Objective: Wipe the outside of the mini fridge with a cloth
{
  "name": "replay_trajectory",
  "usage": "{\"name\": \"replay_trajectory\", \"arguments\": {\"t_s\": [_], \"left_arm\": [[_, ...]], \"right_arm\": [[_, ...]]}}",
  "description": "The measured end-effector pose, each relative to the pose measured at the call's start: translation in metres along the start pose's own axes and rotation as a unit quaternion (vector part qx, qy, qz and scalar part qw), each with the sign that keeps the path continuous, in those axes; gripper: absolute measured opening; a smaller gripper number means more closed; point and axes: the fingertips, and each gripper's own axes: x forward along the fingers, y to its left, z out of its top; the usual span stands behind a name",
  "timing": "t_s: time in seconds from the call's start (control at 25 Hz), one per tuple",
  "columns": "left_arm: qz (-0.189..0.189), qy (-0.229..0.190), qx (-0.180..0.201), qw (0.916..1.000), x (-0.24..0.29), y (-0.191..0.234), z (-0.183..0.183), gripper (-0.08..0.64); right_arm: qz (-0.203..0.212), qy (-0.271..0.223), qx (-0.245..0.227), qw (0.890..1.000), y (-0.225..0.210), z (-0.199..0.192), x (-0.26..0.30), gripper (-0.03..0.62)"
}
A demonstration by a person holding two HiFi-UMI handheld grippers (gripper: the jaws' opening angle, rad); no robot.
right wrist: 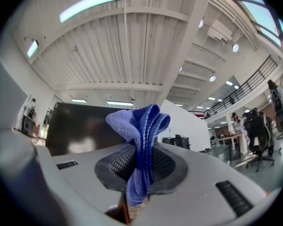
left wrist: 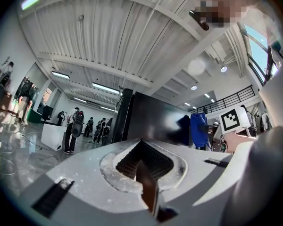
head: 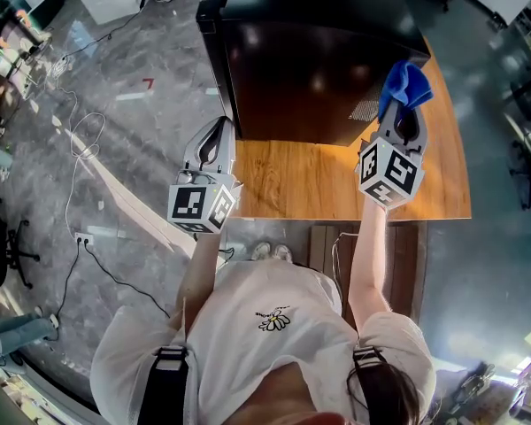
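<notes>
Blue cloth (right wrist: 141,126) in right claw (right wrist: 137,171)

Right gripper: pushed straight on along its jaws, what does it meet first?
Probably the black mini fridge. The right gripper is shut on the blue cloth, which sticks out ahead of the jaws, so the cloth would touch the fridge near its right edge first. Depth is unclear.

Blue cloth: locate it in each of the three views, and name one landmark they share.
Head view: upper right; the blue cloth sticks out of the right gripper, at the right edge of the black mini fridge.
Left gripper view: right of centre, small, against the dark fridge face.
Right gripper view: dead centre, clamped between the fingers.
Shared landmark: the black mini fridge, next to the cloth in all three.
</notes>
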Motion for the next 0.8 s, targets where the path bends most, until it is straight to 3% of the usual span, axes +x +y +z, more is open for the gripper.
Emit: {"name": "replay_trajectory", "arguments": {"t_s": [0.16, 0.44, 0.6, 0.8], "left_arm": [[0.005, -0.001, 0.001, 1.0000, -0.001, 0.006, 0.000, 0.005], [0.022, -0.002, -0.001, 0.9998, -0.010, 0.022, 0.001, 0.005], [0.038, -0.004, -0.006, 0.9992, -0.018, 0.039, -0.001, 0.005], [0.061, -0.003, -0.006, 0.9981, -0.030, 0.063, -0.001, 0.005]], "right_arm": [[0.093, -0.018, 0.045, 0.994, 0.069, 0.008, -0.016, 0.069], [0.231, -0.024, 0.062, 0.971, 0.195, 0.018, -0.035, 0.069], [0.276, -0.025, 0.062, 0.959, 0.259, 0.011, -0.033, 0.069], [0.303, -0.005, 0.043, 0.952, 0.314, -0.001, -0.025, 0.069]]}}
